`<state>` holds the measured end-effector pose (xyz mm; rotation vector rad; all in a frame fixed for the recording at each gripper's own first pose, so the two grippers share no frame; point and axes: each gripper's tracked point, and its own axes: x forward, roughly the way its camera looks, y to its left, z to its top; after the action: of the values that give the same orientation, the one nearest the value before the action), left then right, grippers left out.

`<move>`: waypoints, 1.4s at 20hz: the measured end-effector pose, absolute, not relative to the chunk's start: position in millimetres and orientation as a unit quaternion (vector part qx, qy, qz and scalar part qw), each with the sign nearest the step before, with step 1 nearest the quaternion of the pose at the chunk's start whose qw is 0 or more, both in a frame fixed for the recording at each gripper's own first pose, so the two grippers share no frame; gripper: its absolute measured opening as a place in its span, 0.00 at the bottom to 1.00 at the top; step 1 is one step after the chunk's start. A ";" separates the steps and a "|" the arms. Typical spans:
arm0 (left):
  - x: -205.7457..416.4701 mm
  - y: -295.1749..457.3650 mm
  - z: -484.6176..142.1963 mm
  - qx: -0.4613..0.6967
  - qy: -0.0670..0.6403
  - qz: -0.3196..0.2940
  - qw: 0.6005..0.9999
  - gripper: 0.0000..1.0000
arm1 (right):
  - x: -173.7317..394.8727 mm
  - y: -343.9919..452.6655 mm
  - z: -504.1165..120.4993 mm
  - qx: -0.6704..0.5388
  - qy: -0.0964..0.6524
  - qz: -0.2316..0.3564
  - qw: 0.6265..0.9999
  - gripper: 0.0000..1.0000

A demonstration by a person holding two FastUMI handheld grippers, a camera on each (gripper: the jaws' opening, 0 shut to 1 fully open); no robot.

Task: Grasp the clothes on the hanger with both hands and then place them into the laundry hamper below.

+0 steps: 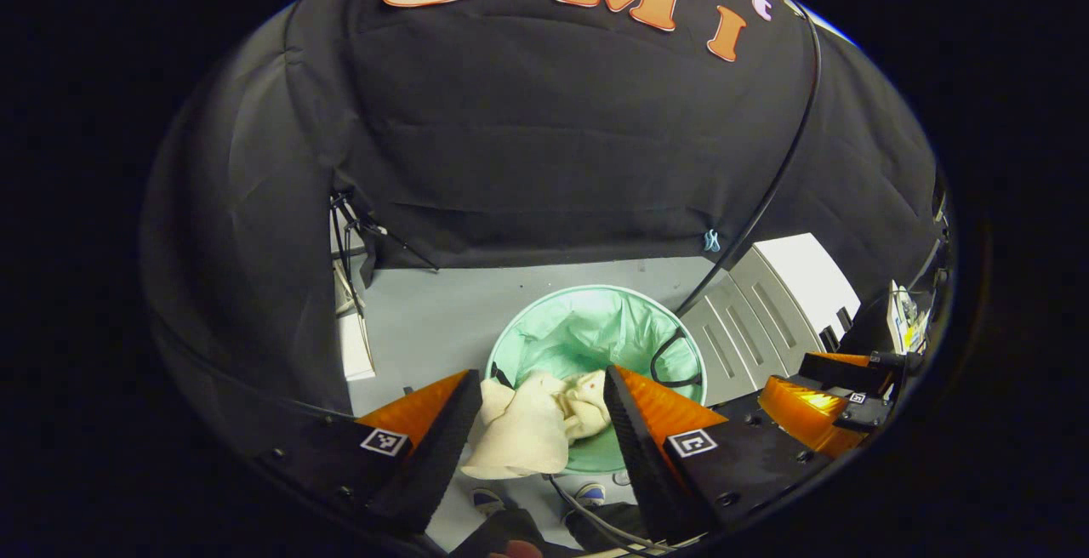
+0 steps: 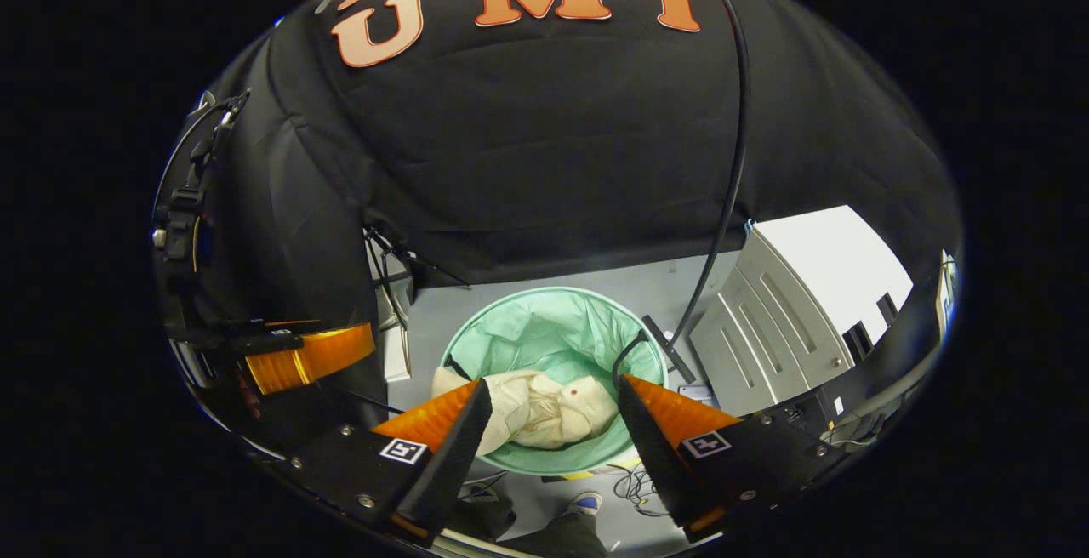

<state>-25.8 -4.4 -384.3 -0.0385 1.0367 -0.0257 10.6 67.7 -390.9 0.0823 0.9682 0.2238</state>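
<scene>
A cream garment (image 2: 544,409) lies bunched inside the round hamper (image 2: 510,328) with its pale green liner, one fold draped over the near left rim. My right gripper (image 2: 553,384) hovers above it, open, fingers wide apart and clear of the cloth. In the left gripper view the same garment (image 1: 523,426) hangs over the hamper's (image 1: 587,328) near rim, and my left gripper (image 1: 542,375) stands open above it with nothing pinched. The right gripper (image 1: 821,401) shows at the right edge there, and the left gripper (image 2: 306,358) at the left of the right gripper view.
A white louvred cabinet (image 2: 800,294) stands right of the hamper on the grey floor (image 1: 442,320). A black cable (image 2: 723,201) hangs down the wall and loops at the hamper's right rim. A person's shoes (image 2: 583,503) are just in front.
</scene>
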 end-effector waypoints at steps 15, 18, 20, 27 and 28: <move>-66.4 9.5 -345.1 -0.001 0.456 -0.004 0.890 0.95 | -36.7 54.8 -368.5 0.051 0.454 0.086 0.885 0.93; -63.7 22.0 -308.8 0.024 0.408 0.005 0.913 0.95 | -32.1 40.5 -336.6 0.044 0.424 0.075 0.902 0.93; -58.4 32.9 -280.0 0.050 0.372 0.016 0.927 0.95 | -29.2 31.2 -311.1 0.038 0.401 0.066 0.913 0.93; -37.4 44.3 -176.6 0.063 0.265 0.035 0.962 0.95 | -10.2 16.0 -212.3 0.039 0.323 0.058 0.944 0.93; -35.8 45.6 -165.2 0.061 0.253 0.037 0.965 0.95 | -6.8 14.6 -198.1 0.040 0.311 0.058 0.948 0.93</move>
<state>-35.8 45.6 -165.2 0.1235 0.5119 0.0754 -6.8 14.6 -198.1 0.0822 0.6326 0.1173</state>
